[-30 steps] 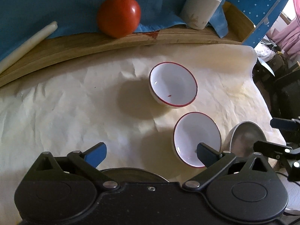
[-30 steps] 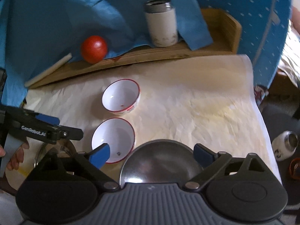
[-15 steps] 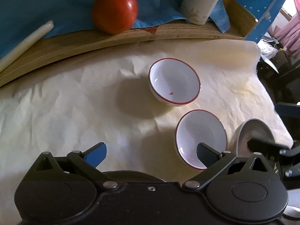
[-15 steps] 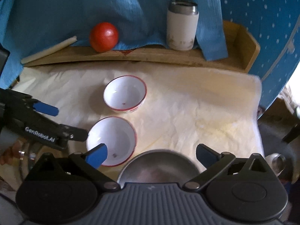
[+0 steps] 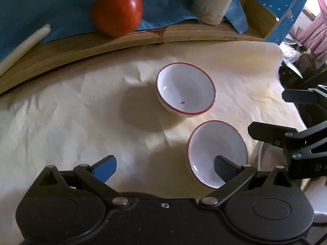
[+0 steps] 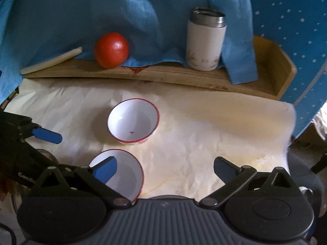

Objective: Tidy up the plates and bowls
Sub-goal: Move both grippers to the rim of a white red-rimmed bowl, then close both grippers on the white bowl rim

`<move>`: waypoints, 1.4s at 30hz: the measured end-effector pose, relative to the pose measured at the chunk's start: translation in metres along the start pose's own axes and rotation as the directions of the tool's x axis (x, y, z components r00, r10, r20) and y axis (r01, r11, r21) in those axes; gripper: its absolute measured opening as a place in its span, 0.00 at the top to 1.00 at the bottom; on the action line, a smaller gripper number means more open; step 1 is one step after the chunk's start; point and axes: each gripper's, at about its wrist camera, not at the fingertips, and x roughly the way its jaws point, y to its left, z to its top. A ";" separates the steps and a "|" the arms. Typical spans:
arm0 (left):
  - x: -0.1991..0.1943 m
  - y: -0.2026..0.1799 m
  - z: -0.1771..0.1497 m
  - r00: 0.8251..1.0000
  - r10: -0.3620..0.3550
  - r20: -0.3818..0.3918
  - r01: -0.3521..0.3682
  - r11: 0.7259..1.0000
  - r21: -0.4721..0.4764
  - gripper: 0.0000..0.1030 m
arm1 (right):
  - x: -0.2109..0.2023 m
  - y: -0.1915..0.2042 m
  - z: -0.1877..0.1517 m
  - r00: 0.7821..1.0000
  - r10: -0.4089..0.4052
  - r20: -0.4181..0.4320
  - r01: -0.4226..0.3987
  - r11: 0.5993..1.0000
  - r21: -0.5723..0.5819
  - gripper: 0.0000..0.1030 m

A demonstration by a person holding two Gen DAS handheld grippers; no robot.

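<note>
Left gripper (image 5: 164, 166) and right gripper (image 6: 164, 167): fingers spread wide, holding nothing. Near bowl (image 6: 124, 172) at right gripper's left finger, empty. Far bowl (image 6: 133, 121) beyond, one red speck inside. Worktop (image 6: 204, 143) covered in crumpled paper; wooden tray (image 6: 265, 81) behind.

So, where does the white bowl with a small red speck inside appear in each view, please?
Left wrist view: the speck bowl sits just right of centre on the cream paper, beyond the nearer bowl.
Right wrist view: the speck bowl sits left of centre, above the nearer bowl.
Shared landmark: the red ball on the wooden ledge behind.
</note>
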 end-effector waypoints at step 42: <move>0.027 -0.027 -0.002 0.988 -0.075 -0.132 0.072 0.997 -0.024 0.83 | 0.062 -0.033 -0.009 0.922 0.347 -0.171 -0.296 0.918 0.266 0.87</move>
